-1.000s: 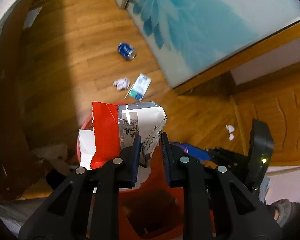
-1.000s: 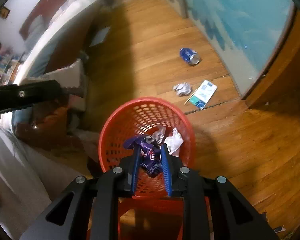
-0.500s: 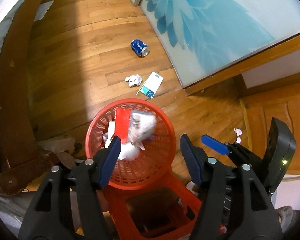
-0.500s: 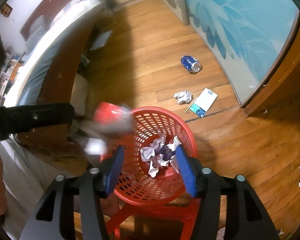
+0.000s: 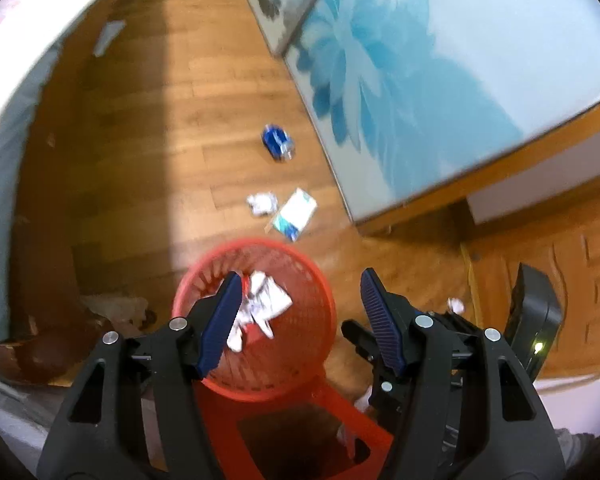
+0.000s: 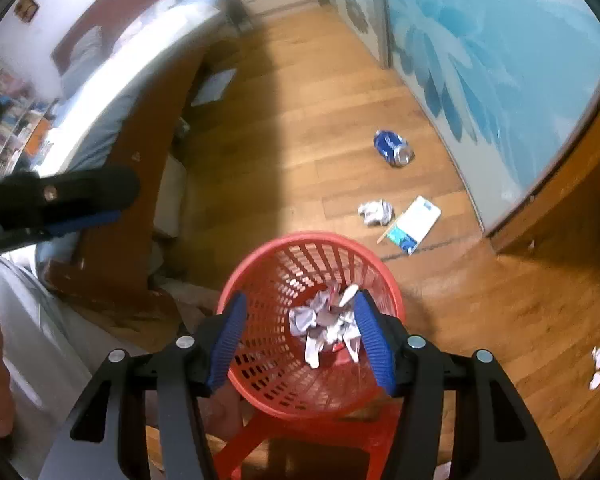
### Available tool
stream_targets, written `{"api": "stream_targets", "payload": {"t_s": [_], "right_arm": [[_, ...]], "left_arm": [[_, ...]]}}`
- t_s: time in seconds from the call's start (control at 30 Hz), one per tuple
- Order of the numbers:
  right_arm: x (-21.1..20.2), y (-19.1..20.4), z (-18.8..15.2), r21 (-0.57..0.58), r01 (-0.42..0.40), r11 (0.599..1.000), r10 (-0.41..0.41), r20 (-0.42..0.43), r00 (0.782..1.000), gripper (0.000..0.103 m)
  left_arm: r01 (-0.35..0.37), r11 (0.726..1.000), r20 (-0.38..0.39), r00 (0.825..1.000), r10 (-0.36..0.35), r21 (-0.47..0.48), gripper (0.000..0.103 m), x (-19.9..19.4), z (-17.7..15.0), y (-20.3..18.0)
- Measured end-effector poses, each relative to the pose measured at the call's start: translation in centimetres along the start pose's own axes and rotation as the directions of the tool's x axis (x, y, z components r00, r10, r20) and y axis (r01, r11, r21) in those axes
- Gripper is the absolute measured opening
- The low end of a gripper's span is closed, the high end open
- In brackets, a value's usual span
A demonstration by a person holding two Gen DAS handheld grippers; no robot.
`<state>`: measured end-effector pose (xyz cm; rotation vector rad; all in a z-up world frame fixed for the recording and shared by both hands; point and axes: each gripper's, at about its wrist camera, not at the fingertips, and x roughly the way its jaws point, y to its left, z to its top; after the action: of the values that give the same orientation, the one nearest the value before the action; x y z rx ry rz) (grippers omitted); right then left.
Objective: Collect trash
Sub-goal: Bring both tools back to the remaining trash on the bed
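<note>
A red mesh basket (image 5: 256, 245) (image 6: 312, 237) stands on a red stool (image 5: 364, 416) and holds crumpled wrappers and paper (image 5: 266, 300) (image 6: 324, 324). My left gripper (image 5: 300, 276) hangs above it, open and empty. Over the same basket my right gripper (image 6: 302, 297) has its jaws opening, with nothing between them. On the wooden floor beyond the basket lie a blue can (image 5: 278, 142) (image 6: 394, 148), a crumpled white paper (image 5: 262, 203) (image 6: 374, 212) and a flat white-and-teal carton (image 5: 294, 214) (image 6: 414, 224).
Small white scraps (image 6: 598, 362) (image 5: 456, 304) lie on the floor to the right. A sliding door with a blue flower (image 5: 420, 80) runs along the right. A bed with a dark wooden frame (image 6: 120, 92) fills the left side.
Both grippers opened and rose. The red-and-white wrapper left the left gripper and the purple wrapper left the right one; both now lie in the basket.
</note>
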<state>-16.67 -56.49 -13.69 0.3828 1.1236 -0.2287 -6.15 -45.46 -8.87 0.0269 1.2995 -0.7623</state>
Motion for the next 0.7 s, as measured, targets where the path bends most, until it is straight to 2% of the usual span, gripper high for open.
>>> {"api": "stream_targets", "payload": {"t_s": [0.03,0.1,0.17,0.2,0.27,0.33,0.37,0.4,0.5,0.53,0.63,0.7], "right_arm": [[-0.6,1.4,0.4,-0.068,0.038,0.997,-0.035,0.042,0.999,0.059],[-1.1,3.3,1.2,-0.125,0.038,0.991,-0.029,0.075,0.997,0.059],[-1.8,5.4,2.3,-0.166,0.029,0.986,-0.011,0.106,0.994,0.062],[-2.1,6.4,2.7,-0.186,0.024,0.982,-0.001,0.122,0.992,0.062],[-2.8,9.3,3.9,-0.233,0.011,0.972,0.028,0.163,0.986,0.064],[-3.6,12.6,4.9,-0.284,-0.008,0.959,0.067,0.200,0.978,0.064],[-3.8,14.1,5.3,-0.301,-0.018,0.953,0.084,0.209,0.974,0.064],[-4.1,15.7,5.6,-0.318,-0.032,0.947,0.105,0.216,0.971,0.064],[-4.7,21.1,6.8,-0.385,-0.086,0.919,0.186,0.231,0.955,0.064],[-4.8,23.0,7.1,-0.411,-0.101,0.906,0.212,0.233,0.949,0.064],[-5.0,28.1,8.1,-0.460,-0.139,0.877,0.273,0.239,0.932,0.064],[-4.9,31.2,8.9,-0.479,-0.162,0.863,0.306,0.240,0.921,0.064]], "left_arm": [[-0.010,1.000,0.030,0.999,0.010,-0.005,0.062,-0.8,0.0,0.2],[-0.042,0.999,0.136,0.990,0.039,0.018,0.062,-4.0,0.1,0.4],[-0.055,0.998,0.221,0.974,0.045,0.038,0.062,-7.2,0.1,1.1],[-0.071,0.997,0.274,0.960,0.058,0.041,0.062,-9.3,0.2,1.9],[-0.113,0.993,0.354,0.930,0.098,0.023,0.062,-12.7,0.2,3.9],[-0.183,0.982,0.444,0.878,0.180,-0.036,0.063,-16.8,-0.2,7.3],[-0.205,0.977,0.471,0.857,0.209,-0.060,0.063,-18.1,-0.5,8.5],[-0.237,0.967,0.510,0.823,0.251,-0.093,0.064,-19.7,-1.3,10.6],[-0.289,0.938,0.555,0.756,0.346,-0.190,0.064,-22.5,-3.7,15.9],[-0.287,0.930,0.557,0.744,0.369,-0.231,0.064,-23.1,-4.5,17.8],[-0.275,0.895,0.539,0.722,0.434,-0.351,0.064,-24.3,-6.5,23.1],[-0.275,0.875,0.519,0.719,0.462,-0.397,0.064,-25.0,-7.2,25.7]]}}
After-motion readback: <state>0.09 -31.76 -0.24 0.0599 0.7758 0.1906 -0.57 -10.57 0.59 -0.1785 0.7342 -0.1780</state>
